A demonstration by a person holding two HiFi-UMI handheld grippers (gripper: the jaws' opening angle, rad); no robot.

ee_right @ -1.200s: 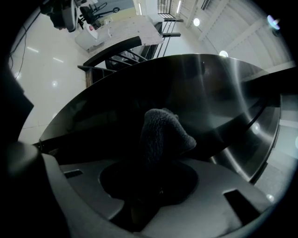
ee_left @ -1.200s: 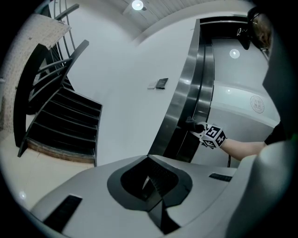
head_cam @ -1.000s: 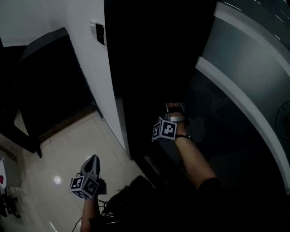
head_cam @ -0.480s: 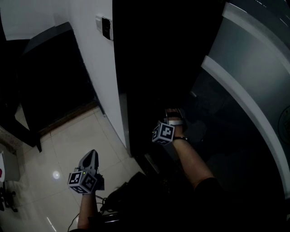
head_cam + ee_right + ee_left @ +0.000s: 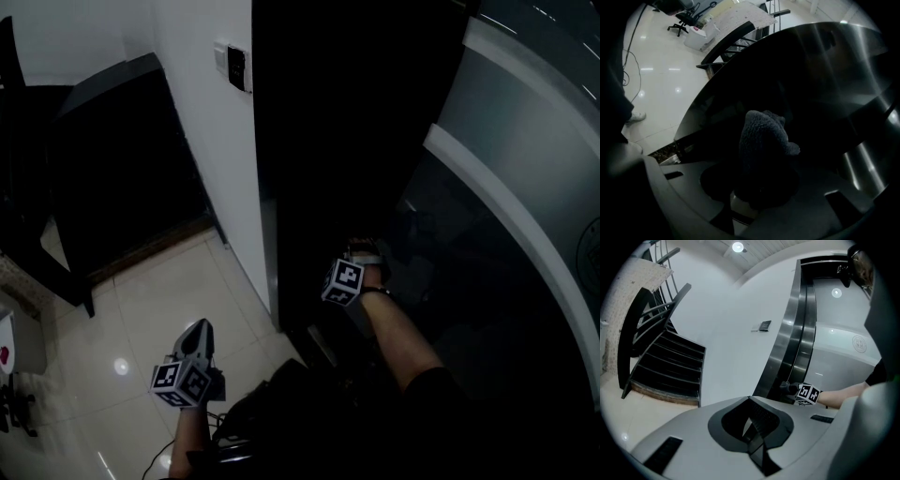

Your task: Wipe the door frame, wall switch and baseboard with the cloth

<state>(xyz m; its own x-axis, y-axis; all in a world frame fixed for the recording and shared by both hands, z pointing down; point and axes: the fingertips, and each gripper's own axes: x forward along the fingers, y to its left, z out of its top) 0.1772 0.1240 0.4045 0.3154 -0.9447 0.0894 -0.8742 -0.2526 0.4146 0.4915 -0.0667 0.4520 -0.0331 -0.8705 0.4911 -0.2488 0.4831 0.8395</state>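
Dark metal door frame (image 5: 356,141) stands right of the white wall (image 5: 211,169). Right tongs (image 5: 367,251) pinch a dark fluffy cloth (image 5: 764,140), held low at the frame. Left tongs (image 5: 195,333) are pressed together, empty, above the tiled floor (image 5: 141,300). Wall switch (image 5: 234,66) is far left.

Dark fuzzy cloth (image 5: 764,140) at door frame (image 5: 786,350)

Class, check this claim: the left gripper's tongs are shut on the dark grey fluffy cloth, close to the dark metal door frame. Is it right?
Wrong gripper. The right gripper has its tongs shut on the dark grey fluffy cloth, close to the dark metal door frame, as the right gripper view shows. The left gripper has its tongs shut on nothing.
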